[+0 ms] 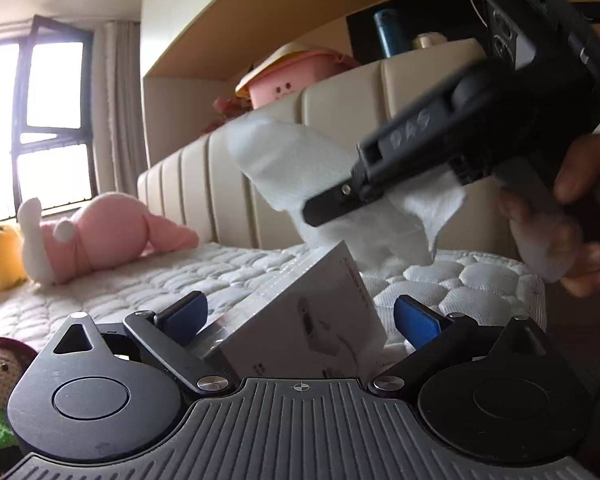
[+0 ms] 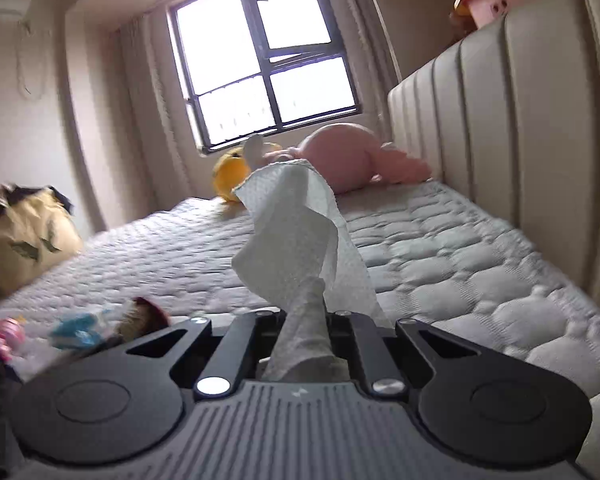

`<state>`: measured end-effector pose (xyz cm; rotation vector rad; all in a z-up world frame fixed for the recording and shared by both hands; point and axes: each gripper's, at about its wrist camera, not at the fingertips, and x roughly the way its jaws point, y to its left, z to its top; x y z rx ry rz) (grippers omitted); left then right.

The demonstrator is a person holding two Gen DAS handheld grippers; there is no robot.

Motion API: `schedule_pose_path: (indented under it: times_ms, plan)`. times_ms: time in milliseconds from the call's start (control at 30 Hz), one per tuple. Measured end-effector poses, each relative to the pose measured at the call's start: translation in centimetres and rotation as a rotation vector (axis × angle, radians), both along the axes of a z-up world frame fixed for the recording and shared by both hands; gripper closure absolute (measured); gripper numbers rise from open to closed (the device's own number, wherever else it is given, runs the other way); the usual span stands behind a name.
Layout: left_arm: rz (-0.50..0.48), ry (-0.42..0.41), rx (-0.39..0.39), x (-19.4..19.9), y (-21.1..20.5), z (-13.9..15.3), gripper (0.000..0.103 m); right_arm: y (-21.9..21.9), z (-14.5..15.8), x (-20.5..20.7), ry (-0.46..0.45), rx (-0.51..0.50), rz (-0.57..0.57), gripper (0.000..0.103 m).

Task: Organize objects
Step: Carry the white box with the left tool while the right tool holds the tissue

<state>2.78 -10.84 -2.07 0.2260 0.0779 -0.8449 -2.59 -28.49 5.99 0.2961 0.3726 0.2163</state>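
Right gripper (image 2: 305, 320), jaws closed on a white tissue (image 2: 296, 232) rising above the quilted mattress (image 2: 440, 240), with pink plush (image 2: 352, 158) and yellow plush (image 2: 230, 172) beneath the window (image 2: 260, 60).

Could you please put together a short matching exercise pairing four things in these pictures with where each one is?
Things:
1. white tissue
2. white box
3. pink plush toy
4. pink container

Places:
A. lying on the mattress near the window
B. above the headboard
C. pinched in the right gripper
D. between the fingers of the left gripper

Pairs: 1-C, 2-D, 3-A, 4-B
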Motion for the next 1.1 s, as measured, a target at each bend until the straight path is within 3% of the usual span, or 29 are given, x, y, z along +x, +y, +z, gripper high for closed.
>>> schedule_pose_path:
  times_ms: [200, 433, 700, 833, 967, 1100]
  plan:
    - [-0.008, 0.055, -0.032, -0.3, 0.3, 0.5, 0.000, 3.8, -0.8, -1.0, 0.052, 0.079, 0.264, 0.086]
    - [-0.004, 0.052, 0.038, -0.5, -0.3, 0.5, 0.000, 1.8, -1.5, -0.2, 0.088, 0.062, 0.172, 0.092]
    - [0.001, 0.043, 0.064, -0.8, -0.8, 0.5, 0.000, -2.8, -1.7, -1.6, 0.087, 0.061, 0.025, 0.092]
    - [-0.003, 0.046, 0.072, -0.8, -1.0, 0.8, 0.000, -4.2, -2.3, -2.0, 0.105, 0.040, -0.053, 0.087]
    - [-0.007, 0.072, 0.059, -0.8, -0.4, 1.2, 0.000, -5.1, -4.1, -2.4, 0.172, -0.003, -0.126, 0.087]
    - [0.010, 0.142, 0.036, -0.1, 1.1, 1.1, 0.000, -5.6, -6.8, -2.4, 0.257, 0.041, -0.099, 0.087]
